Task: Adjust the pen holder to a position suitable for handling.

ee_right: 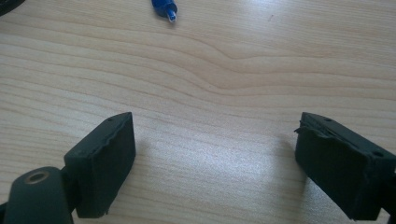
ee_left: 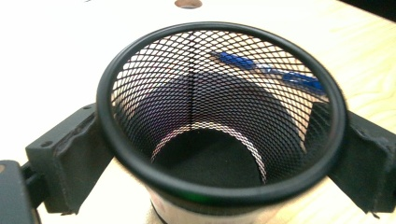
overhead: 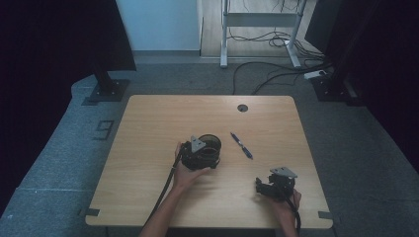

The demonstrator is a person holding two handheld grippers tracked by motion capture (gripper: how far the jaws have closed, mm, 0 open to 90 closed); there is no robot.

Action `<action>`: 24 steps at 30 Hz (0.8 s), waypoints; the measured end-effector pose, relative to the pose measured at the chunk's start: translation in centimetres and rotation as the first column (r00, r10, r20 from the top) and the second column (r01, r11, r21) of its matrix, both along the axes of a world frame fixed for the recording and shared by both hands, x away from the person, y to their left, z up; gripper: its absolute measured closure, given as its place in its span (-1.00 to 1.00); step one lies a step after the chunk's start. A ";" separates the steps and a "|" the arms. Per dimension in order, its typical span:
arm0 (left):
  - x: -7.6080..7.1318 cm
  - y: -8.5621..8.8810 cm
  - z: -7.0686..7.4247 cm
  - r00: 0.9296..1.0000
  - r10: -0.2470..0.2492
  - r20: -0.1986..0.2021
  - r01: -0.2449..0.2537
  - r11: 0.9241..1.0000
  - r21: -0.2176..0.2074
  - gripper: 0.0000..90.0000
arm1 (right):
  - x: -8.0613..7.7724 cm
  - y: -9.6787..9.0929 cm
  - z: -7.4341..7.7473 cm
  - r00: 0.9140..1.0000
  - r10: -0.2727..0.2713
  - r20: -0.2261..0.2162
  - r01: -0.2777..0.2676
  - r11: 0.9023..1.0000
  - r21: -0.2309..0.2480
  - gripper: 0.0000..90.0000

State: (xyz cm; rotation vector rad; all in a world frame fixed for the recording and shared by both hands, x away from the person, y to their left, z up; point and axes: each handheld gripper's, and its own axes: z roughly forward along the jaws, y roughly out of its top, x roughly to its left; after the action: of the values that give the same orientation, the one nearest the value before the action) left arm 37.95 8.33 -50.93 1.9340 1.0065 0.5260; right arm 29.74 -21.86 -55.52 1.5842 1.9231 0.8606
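Note:
A black wire-mesh pen cup (overhead: 211,144) stands upright near the middle of the wooden table (overhead: 158,118). My left gripper (overhead: 201,154) is shut on it, one jaw pressed against each side of the cup (ee_left: 140,60) just below its rim. The cup is empty inside. A blue pen (overhead: 241,145) lies flat on the table just right of the cup, and it shows through the mesh (ee_left: 271,72). My right gripper (overhead: 261,185) is low over the table near the front right, open with nothing between its jaws (ee_right: 215,154). The pen's tip (ee_right: 164,8) lies well beyond them.
A round cable hole (overhead: 242,107) sits near the table's far edge. Dark stands (overhead: 106,84) and loose cables (overhead: 276,74) are on the carpet beyond the table. Bare wood surrounds the cup and pen.

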 end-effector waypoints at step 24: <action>-4.1 4.9 -0.5 1.000 -0.011 0.017 0.012 1.000 -0.016 -0.85 | 0.0 0.0 0.0 1.000 0.000 0.000 0.000 1.000 0.000 -0.74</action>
State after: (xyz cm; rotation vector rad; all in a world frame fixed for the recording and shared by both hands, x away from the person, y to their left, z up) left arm 33.83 13.19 -51.46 1.9169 0.9854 0.5258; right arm 29.74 -21.85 -55.52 1.5843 1.9229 0.8602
